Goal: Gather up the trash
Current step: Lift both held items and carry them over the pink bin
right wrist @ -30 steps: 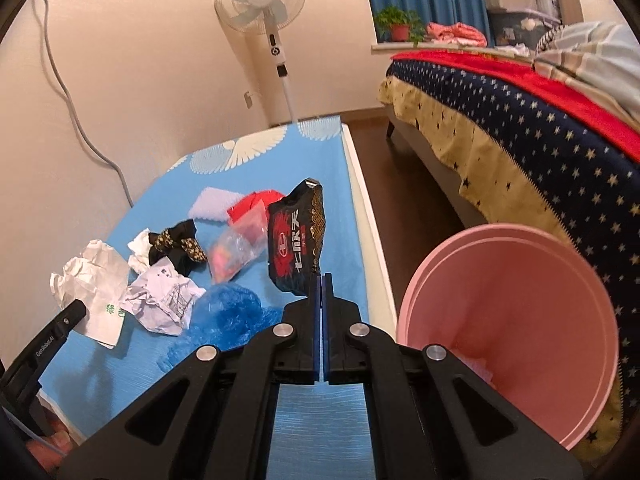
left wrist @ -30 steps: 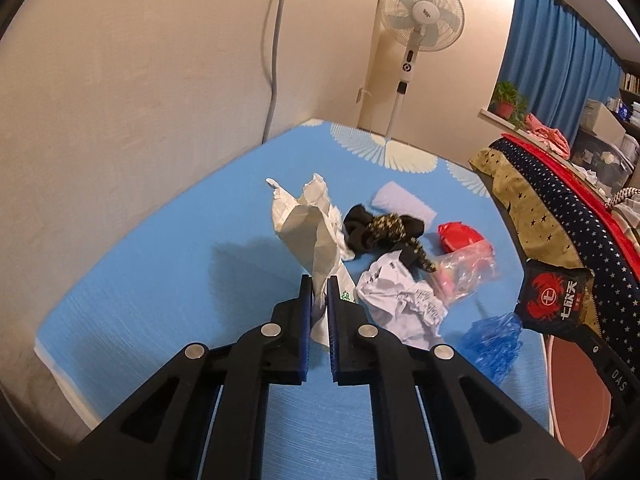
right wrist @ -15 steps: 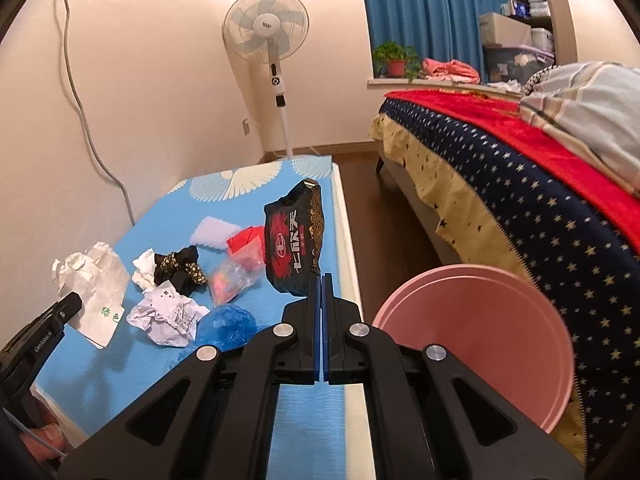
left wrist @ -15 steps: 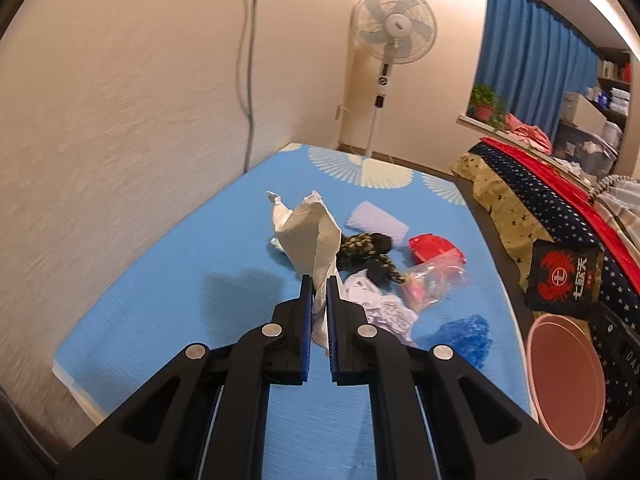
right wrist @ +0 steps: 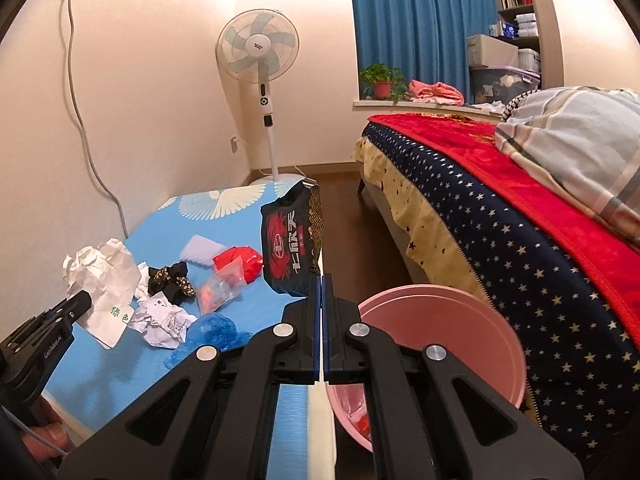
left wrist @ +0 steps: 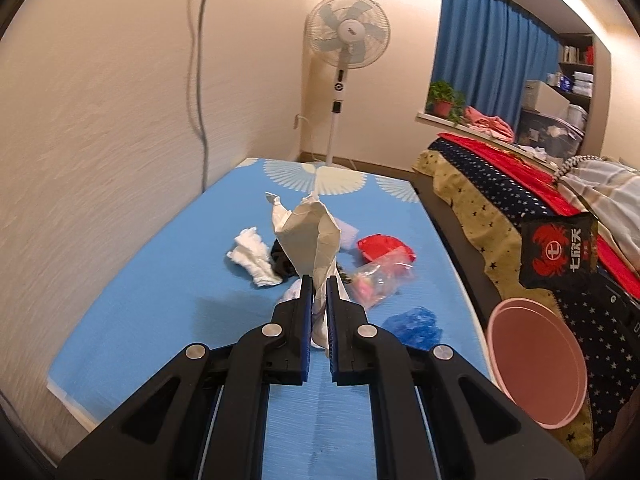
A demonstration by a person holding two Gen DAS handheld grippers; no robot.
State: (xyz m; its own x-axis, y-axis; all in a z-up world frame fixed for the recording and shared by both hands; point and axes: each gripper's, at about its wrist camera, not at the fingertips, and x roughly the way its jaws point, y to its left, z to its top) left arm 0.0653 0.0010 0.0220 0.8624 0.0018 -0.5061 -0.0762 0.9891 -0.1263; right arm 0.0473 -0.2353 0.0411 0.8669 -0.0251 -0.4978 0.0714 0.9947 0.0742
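The blue mat (left wrist: 152, 292) runs along the wall on one long side; its other long edge drops to a strip of dark floor, and the pink bucket (right wrist: 460, 320) stands just beside that edge, with the star-patterned bed (right wrist: 500, 240) close behind it. The near end of the mat, toward the camera, is bare.

The left gripper (left wrist: 319, 292) is raised above the mat, fingers pressed on the lower end of a crumpled white paper bag (left wrist: 308, 236), which stands up stiff and creased from the tips. The right gripper (right wrist: 321, 284) is held level near the bucket's rim, fingers pressed together on the bottom edge of a glossy black snack packet (right wrist: 290, 248) printed with a red crab; the packet is upright.

The rest of the trash lies at the mat's middle: a balled white tissue (left wrist: 252, 254), crumpled printed paper (right wrist: 162, 318), a clear plastic bag (left wrist: 376, 282), a wrinkled blue film (left wrist: 414, 322), a red wrapper (left wrist: 382, 246) and a black patterned scrap (right wrist: 170, 280).
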